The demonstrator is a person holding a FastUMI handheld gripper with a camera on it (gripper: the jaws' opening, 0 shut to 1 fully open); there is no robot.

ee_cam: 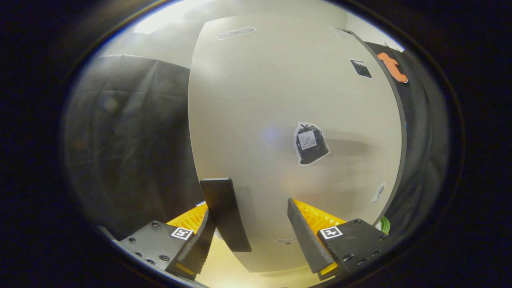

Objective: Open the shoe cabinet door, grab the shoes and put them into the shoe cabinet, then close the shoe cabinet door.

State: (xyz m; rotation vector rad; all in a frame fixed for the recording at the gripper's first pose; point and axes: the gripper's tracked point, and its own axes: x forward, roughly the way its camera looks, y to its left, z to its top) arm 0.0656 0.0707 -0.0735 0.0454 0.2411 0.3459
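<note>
The pale shoe cabinet door (280,92) stands very close in front of me. Its dark flat handle (225,212) sits near the door's left edge. My gripper (249,206) is open, and the handle lies between the fingers, right against the left finger (196,246). The right finger (306,236) stands apart from the handle, over bare door panel. I cannot tell whether the left finger touches the handle.
A sticker of a black bag (310,143) and smaller stickers mark the door. Black cloth (128,140) hangs to the left of the door's edge and also to its right. Something green (385,225) peeks out at the door's lower right edge.
</note>
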